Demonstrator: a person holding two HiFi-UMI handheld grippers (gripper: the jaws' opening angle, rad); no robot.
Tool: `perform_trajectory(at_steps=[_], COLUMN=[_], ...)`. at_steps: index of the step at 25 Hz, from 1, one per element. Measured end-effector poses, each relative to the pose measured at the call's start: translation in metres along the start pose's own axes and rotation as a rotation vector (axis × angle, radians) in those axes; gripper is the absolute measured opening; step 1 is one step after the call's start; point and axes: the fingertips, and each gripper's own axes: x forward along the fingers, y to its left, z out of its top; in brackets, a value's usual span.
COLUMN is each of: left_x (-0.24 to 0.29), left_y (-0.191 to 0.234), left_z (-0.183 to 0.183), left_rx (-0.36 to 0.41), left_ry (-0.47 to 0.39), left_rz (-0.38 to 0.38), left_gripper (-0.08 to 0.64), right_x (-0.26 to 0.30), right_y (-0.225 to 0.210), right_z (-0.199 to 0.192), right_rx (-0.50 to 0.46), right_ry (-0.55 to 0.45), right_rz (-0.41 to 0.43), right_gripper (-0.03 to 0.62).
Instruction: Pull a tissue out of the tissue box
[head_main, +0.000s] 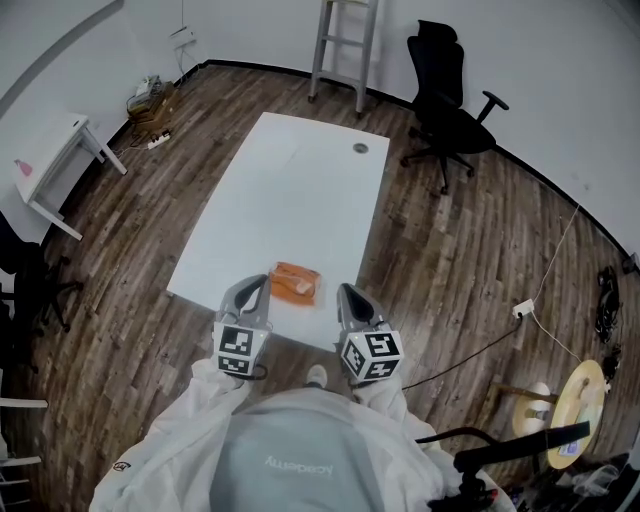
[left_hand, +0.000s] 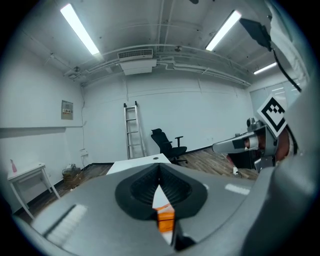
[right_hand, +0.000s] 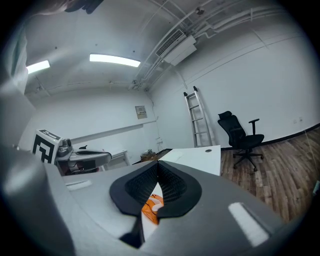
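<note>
The flat orange soft-plastic tissue pack (head_main: 295, 284) lies near the front edge of the white rectangular table (head_main: 290, 180), between the left tongs (head_main: 250, 296) and right tongs (head_main: 352, 300). Both tongs are closed and empty. The pack is probably light and prone to sliding, so pin it with 1 and pinch the flimsy tissue gently at its opening.

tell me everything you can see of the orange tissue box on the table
The tissue box is a flat orange pack with white markings on top; its wrapping looks soft. It lies flat by the near edge of the white table, just ahead of and between the left gripper and right gripper. Both are shut and neither touches it. Whether a tissue sticks out is too small to tell.
</note>
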Motion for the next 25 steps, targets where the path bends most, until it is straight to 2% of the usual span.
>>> perform_trajectory(at_steps=[15,25], left_x=[0.015,0.023], left_y=[0.002,-0.003], left_z=[0.005,-0.002], left_rx=[0.017,0.014], left_ry=[0.023,0.035], left_rz=[0.047,0.025], left_gripper=[0.0,0.0], right_x=[0.016,0.019], right_y=[-0.015,-0.019], right_z=[0.002,-0.004], right_rx=[0.013,0.017], right_ry=[0.007,0.031], right_rz=[0.052,0.038], right_gripper=[0.002,0.001])
